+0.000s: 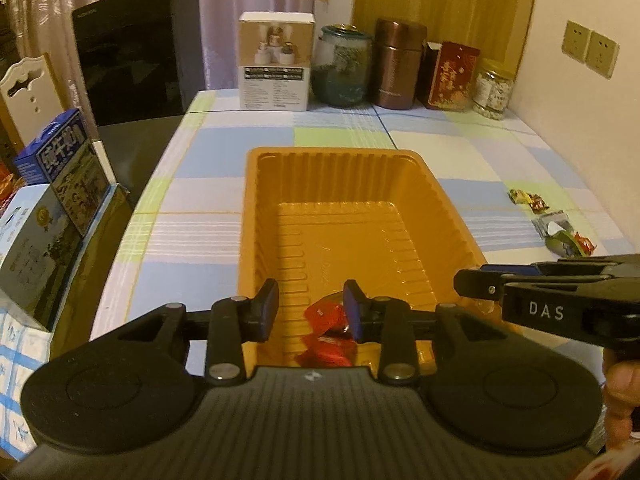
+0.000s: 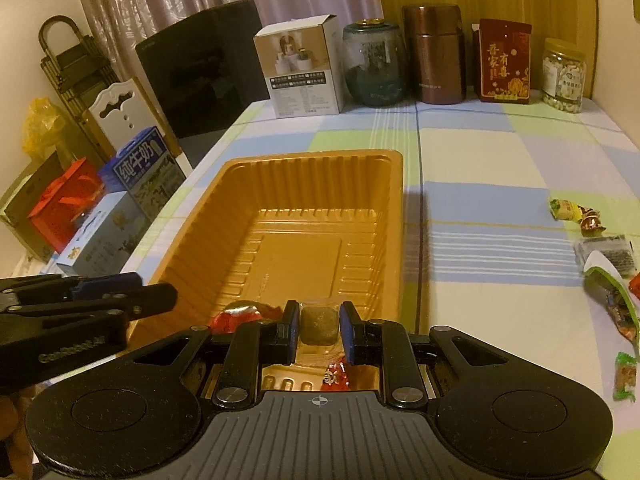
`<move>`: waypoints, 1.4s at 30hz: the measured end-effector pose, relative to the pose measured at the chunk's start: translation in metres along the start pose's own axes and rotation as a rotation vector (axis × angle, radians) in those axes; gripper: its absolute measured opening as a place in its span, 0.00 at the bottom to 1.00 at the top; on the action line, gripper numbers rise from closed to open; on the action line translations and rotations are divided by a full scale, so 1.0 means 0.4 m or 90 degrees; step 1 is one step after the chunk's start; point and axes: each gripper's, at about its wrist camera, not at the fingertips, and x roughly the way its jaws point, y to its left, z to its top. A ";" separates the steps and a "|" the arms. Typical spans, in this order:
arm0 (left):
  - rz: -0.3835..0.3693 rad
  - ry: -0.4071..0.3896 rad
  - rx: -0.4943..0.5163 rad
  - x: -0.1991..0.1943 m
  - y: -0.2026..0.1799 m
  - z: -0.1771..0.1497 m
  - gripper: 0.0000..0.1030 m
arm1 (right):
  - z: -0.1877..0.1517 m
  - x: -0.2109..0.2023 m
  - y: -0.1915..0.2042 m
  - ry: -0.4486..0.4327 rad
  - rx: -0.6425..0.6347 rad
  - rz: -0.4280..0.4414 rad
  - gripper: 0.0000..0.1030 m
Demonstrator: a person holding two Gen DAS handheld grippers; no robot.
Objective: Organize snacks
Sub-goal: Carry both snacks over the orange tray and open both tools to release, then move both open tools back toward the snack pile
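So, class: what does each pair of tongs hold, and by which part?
Right tongs: a brown wrapped snack, pinched by its two sides. Left tongs: open, holding nothing.

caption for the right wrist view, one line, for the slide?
Right gripper holds a brown wrapped snack over the near end of the orange tray; loose snacks wait on the checked tablecloth.

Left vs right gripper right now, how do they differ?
Left gripper: jaws apart and empty, red snacks lying loose below in the orange tray. Right gripper: jaws shut on a dark wrapped snack. Left sits nearer the tray's left side, right nearer its right. Both hang over the tray's near end.
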 end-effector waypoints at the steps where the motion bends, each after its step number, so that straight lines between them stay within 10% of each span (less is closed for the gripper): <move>1: 0.002 -0.001 -0.003 -0.004 0.004 -0.001 0.32 | 0.000 0.000 0.001 -0.001 0.001 0.002 0.21; 16: 0.019 -0.003 -0.038 -0.034 0.051 -0.021 0.33 | 0.013 0.007 0.044 -0.005 -0.006 0.043 0.23; 20: 0.025 -0.003 -0.041 -0.040 0.060 -0.025 0.34 | 0.005 -0.007 0.045 -0.021 0.001 0.040 0.63; 42: -0.012 -0.022 -0.007 -0.158 -0.066 -0.057 0.58 | -0.093 -0.276 -0.074 -0.076 0.048 -0.072 0.63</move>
